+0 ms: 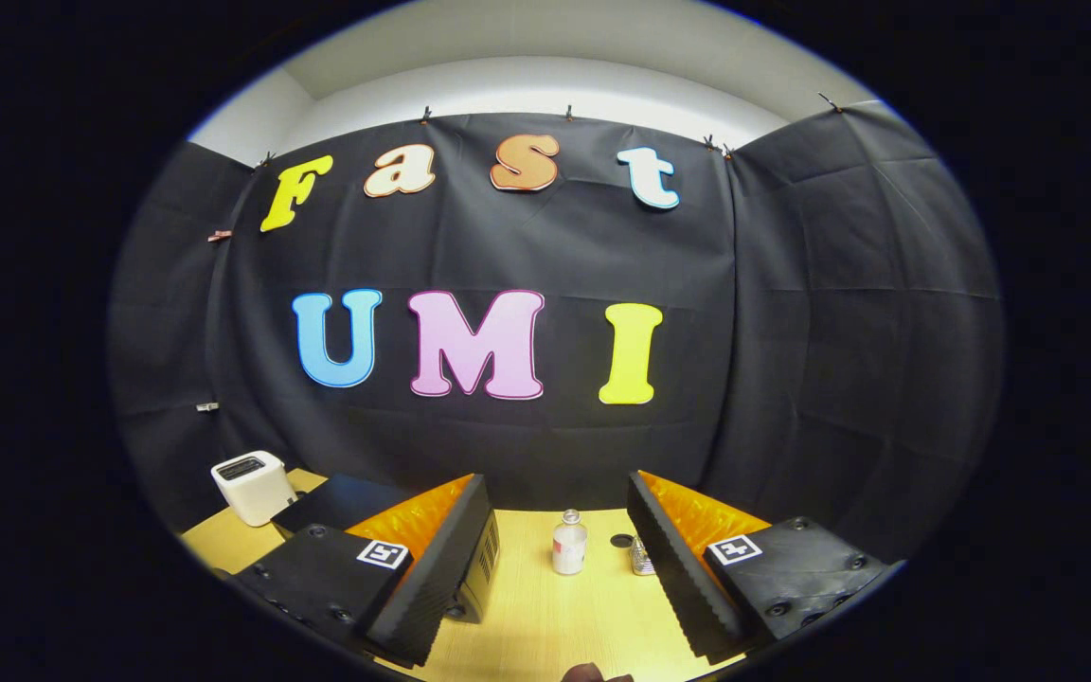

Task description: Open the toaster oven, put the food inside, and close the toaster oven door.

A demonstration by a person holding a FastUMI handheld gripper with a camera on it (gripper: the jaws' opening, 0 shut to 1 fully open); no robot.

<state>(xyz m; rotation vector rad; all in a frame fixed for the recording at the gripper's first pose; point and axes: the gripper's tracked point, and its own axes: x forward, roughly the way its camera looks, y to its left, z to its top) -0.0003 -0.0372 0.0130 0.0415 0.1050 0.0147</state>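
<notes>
Oven [342,500]: dark box in the lower left of the picture, on the bench [545,620], mostly hidden behind the left finger. Only its top and a vented side show. The door is out of sight, so I can't tell whether it's open or shut, or whether there's food inside.

Gripper [557,478] holds nothing. Its fingers [432,578] are spread wide, with bare bench between them. It sits high and level, looking across the bench at the wall, probably a standoff pose rather than a reach.

Between the fingers and beyond them stands a small bottle [568,547], upright. A dark cap [621,540] lies just right of it. A small jar [641,557] is half behind the right finger.

A brown lump [591,673] at bottom centre, nearer than the fingers, may be the food, but too little of it shows to tell.

A white toaster [252,485] stands left of the oven, close to it.
</notes>
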